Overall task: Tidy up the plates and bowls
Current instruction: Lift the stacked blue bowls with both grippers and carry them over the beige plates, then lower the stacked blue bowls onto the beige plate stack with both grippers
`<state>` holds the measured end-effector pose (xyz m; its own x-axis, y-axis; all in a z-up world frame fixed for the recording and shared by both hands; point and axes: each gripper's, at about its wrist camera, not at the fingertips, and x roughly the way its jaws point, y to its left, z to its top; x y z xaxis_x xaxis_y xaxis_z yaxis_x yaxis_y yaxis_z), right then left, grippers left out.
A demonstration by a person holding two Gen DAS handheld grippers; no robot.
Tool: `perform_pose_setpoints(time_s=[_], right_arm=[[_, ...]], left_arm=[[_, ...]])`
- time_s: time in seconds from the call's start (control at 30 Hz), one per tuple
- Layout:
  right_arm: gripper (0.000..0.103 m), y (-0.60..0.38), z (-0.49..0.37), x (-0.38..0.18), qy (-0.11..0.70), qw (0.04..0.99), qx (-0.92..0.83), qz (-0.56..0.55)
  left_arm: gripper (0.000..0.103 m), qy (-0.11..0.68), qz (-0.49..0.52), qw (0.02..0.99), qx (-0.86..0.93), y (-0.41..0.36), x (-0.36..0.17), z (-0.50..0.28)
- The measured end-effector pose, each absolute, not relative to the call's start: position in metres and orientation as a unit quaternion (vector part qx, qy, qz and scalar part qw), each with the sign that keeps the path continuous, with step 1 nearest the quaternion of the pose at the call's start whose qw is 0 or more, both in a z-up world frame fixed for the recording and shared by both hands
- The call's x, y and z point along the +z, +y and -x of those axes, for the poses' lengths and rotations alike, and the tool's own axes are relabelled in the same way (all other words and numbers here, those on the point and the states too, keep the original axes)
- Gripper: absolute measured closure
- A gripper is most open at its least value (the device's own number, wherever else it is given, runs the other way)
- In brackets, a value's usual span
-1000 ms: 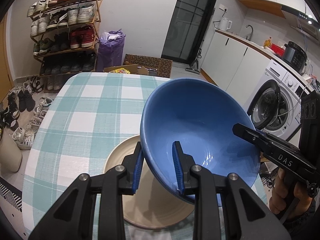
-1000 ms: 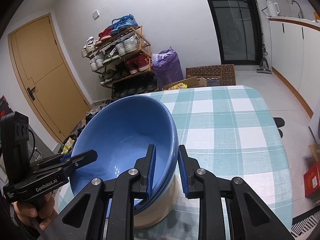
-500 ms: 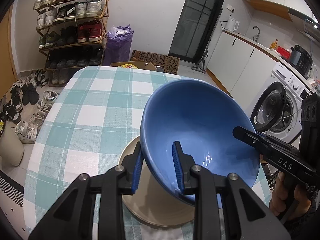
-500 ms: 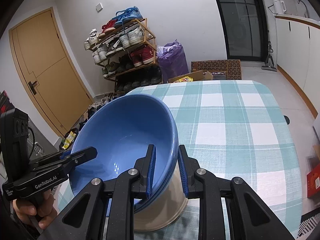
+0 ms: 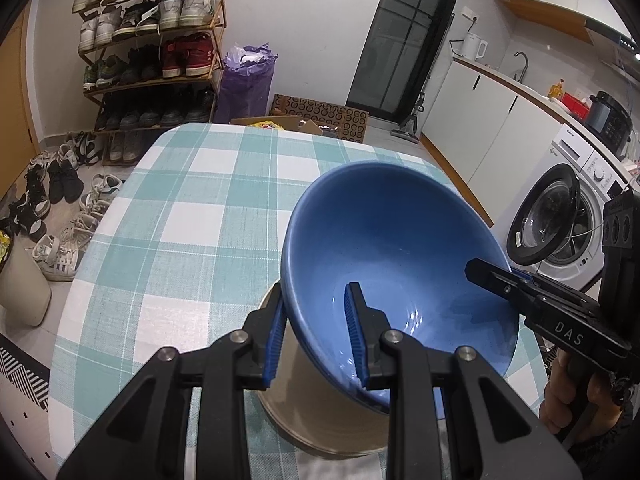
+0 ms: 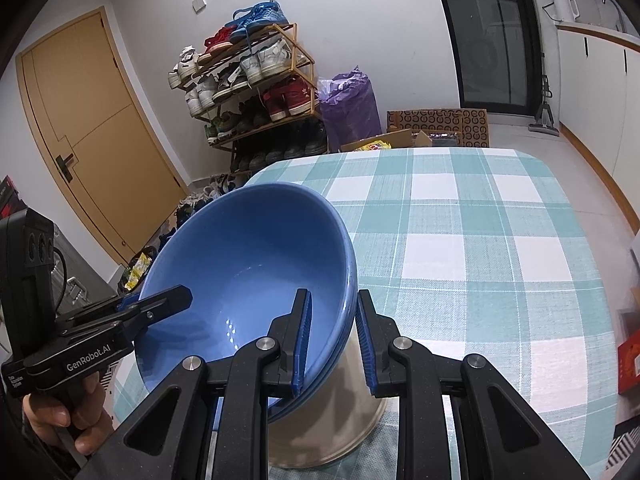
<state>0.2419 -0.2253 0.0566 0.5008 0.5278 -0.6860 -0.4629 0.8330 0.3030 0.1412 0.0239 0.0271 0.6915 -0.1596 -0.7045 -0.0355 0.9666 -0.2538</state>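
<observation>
A stack of blue bowls [image 5: 392, 248] hangs tilted over a beige plate [image 5: 320, 420] that lies on the checked table [image 5: 192, 208]. My left gripper [image 5: 316, 336] is shut on the stack's near rim, one pad inside and one outside. My right gripper [image 5: 496, 278] clamps the opposite rim. From the right wrist, my right gripper [image 6: 334, 340] pinches the rims of the blue bowls [image 6: 248, 272], my left gripper [image 6: 160, 302] bites the far side, and the plate [image 6: 352, 420] shows underneath. Whether the stack touches the plate is hidden.
The teal and white cloth [image 6: 460, 240] stretches bare beyond the bowls. Past the table stand a shoe rack [image 5: 152, 52], a purple bag [image 5: 248, 80] and a washing machine [image 5: 560, 216]. A wooden door [image 6: 92, 128] is at left. A person's hand [image 6: 68, 412] grips each handle.
Both grippers have carried the bowls a little down and forward, so the stack now covers more of the plate. Both grips are unchanged.
</observation>
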Motion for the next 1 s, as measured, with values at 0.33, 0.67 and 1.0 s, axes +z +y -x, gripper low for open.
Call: perform_pose_setpoints(time_s=[0.33,0.67,1.0], right_arm=[[0.081,-0.221,-0.247,0.044,0.424,0.859,0.285,-0.038],[0.081,-0.218,-0.251,0.037,0.434,0.855,0.280,-0.036],[0.080,-0.217,-0.256,0.031,0.441,0.853,0.276,-0.038]], left_arm=[[0.077,0.401,0.129,0.907,-0.031,0.029,0.016,-0.147],[0.077,0.410,0.132,0.902,-0.031,0.030,0.006,-0.152],[0.077,0.409,0.130,0.903,-0.033,0.029,0.003,-0.154]])
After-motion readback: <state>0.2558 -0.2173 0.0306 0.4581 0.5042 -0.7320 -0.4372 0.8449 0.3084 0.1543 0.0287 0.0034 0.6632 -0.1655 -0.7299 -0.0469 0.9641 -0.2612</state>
